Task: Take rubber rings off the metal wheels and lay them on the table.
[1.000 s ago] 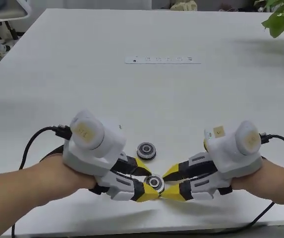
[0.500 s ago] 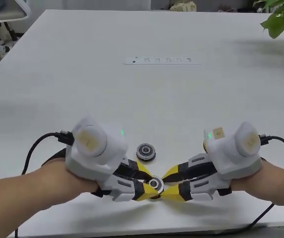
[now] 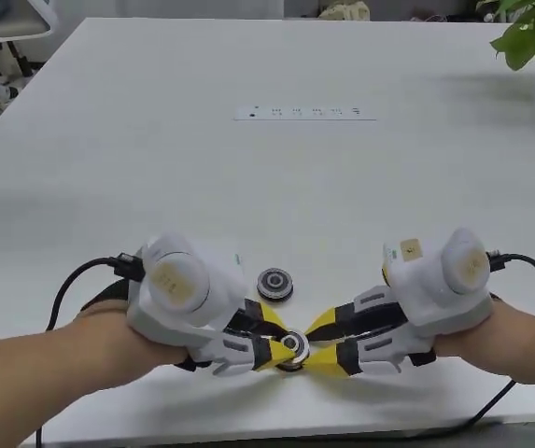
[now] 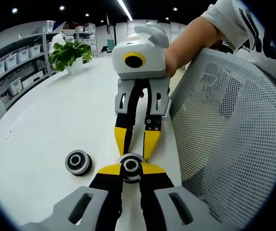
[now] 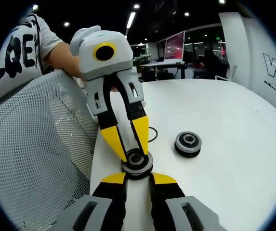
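A metal wheel with a black rubber ring (image 3: 292, 345) sits between both grippers near the table's front edge. My left gripper (image 3: 281, 350) comes in from the left, its yellow tips closed on the wheel (image 4: 130, 166). From the right, my right gripper (image 3: 312, 350) has its tips closed on the same wheel (image 5: 137, 163). The right gripper (image 4: 137, 144) faces the left gripper view; the left gripper (image 5: 134, 147) faces the right gripper view. A second wheel with its ring (image 3: 275, 283) lies flat on the table just behind (image 4: 78, 162) (image 5: 188, 143).
The white table (image 3: 248, 187) stretches away beyond the wheels. A flat white power strip (image 3: 304, 113) lies at mid-table and a green plant (image 3: 533, 37) stands at the far right corner. A grey mesh chair (image 4: 224, 134) is just off the front edge. Cables (image 3: 519, 392) trail from both grippers.
My left gripper has rolled and sunk slightly toward the front edge, still on the wheel. The right gripper and the second wheel have stayed put.
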Demonstrator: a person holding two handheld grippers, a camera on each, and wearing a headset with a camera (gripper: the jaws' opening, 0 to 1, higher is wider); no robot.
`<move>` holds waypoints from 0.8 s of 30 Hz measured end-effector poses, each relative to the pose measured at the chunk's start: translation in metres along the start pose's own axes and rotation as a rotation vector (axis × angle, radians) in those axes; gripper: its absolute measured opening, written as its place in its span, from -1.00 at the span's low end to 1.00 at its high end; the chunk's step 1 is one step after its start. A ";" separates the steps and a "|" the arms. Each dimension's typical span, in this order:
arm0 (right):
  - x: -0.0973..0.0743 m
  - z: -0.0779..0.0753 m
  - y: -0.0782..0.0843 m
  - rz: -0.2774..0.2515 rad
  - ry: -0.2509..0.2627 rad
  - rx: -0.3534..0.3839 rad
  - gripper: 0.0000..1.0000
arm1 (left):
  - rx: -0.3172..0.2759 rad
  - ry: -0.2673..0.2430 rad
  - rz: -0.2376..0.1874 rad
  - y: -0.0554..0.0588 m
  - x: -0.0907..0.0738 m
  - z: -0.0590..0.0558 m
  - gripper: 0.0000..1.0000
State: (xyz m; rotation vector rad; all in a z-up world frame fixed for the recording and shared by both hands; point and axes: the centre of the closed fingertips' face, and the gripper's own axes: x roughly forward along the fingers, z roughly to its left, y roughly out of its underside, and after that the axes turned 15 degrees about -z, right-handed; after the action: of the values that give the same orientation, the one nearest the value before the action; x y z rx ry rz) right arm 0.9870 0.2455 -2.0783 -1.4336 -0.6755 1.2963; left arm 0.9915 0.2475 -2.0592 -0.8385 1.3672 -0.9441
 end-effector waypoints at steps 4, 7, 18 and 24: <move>0.000 0.001 0.000 0.006 -0.002 -0.014 -0.70 | 0.006 -0.005 -0.002 0.000 0.000 0.000 -0.85; 0.000 0.001 0.000 0.010 -0.001 -0.023 -0.70 | 0.009 -0.008 -0.002 0.000 0.000 0.000 -0.85; -0.002 0.002 0.002 0.025 0.004 -0.003 -0.92 | 0.022 -0.007 -0.007 0.000 0.000 -0.002 -0.84; -0.001 0.003 0.002 0.023 0.010 0.022 -0.99 | 0.029 -0.001 -0.009 -0.001 0.001 -0.003 -0.84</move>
State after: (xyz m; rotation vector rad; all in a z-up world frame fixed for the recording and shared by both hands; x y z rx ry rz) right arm 0.9838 0.2447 -2.0798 -1.4335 -0.6377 1.3094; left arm 0.9882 0.2469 -2.0588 -0.8242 1.3471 -0.9682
